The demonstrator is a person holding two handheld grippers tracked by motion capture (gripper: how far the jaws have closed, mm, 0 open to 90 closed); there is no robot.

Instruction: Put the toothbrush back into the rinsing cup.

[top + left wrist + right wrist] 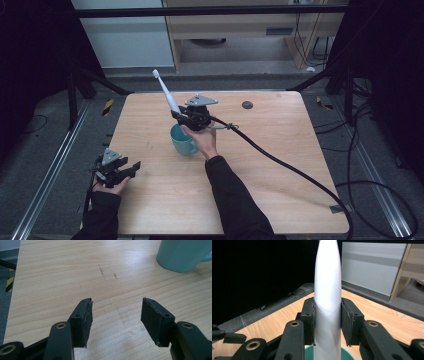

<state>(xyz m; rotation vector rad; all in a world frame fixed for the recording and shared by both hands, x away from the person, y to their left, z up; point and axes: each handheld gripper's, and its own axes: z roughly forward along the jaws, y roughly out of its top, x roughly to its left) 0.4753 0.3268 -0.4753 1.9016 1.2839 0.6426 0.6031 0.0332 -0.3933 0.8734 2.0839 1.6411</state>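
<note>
While the left gripper rests at the table's near-left edge, jaws apart, the right gripper is clamped on the white toothbrush, directly above the teal mug farther in.

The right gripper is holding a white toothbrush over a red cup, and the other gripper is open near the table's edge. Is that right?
Not quite: the cup is teal, not red, as the high view shows. The rest holds: the right gripper is shut on the white toothbrush above that cup, and the left gripper rests open near the table edge.
</note>
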